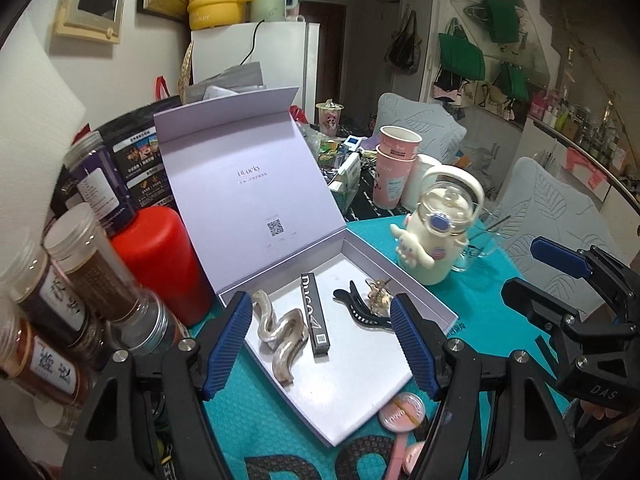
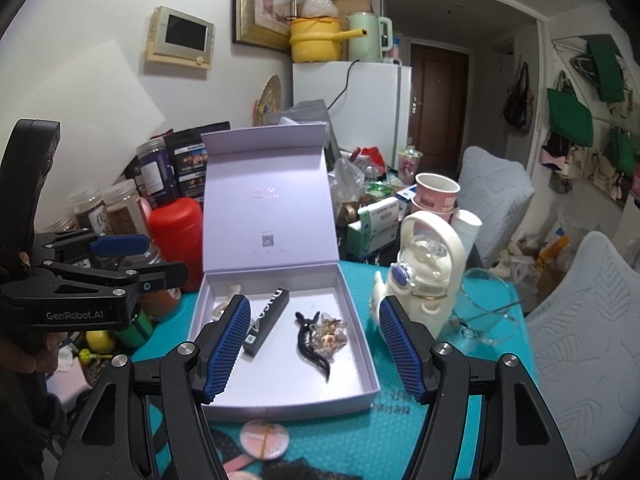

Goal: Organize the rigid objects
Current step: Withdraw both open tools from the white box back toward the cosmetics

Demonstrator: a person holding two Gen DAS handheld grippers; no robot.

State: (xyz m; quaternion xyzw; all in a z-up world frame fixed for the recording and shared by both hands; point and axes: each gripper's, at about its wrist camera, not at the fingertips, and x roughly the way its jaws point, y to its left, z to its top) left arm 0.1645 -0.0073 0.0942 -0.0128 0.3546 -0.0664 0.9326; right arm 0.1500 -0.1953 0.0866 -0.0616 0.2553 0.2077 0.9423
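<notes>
at the centre of both wrist views, a pale lilac cardboard gift box (image 1: 400, 360) lies on the teal-covered surface (image 1: 480, 320) with its hinged lid (image 1: 240, 176) standing up toward the upper middle of the frame. inside the tray, from left to right in the left wrist view: a wavy silver metal hair clip (image 1: 280, 334), a slim black rectangular cosmetic carton (image 1: 315, 316), a black plastic claw-type hair clip (image 1: 358, 308) and a pale translucent flower-shaped hair ornament (image 1: 378, 294), the last two touching. a round pink compact (image 1: 402, 410) rests on the surface just beside the box's near edge, at the lower middle of the frame.

the left claw (image 1: 320, 344) stands wide with nothing between its blue ribbed pads; the right claw (image 2: 314, 346) likewise stands wide and empty, framing the tray.

handling, as a judgement: all five items look light and stiff. the wavy clip's polished metal is probably slippery and is best pinched across a narrow bend. the carton should take a grip across its long flat sides. the ornament looks fragile, so light pressure at its base seems wise. the compact, flat and low, likely calls for a grip across its rim. a cream cartoon-figure bottle (image 1: 436, 236) stands at the right, clear of the box.
</notes>
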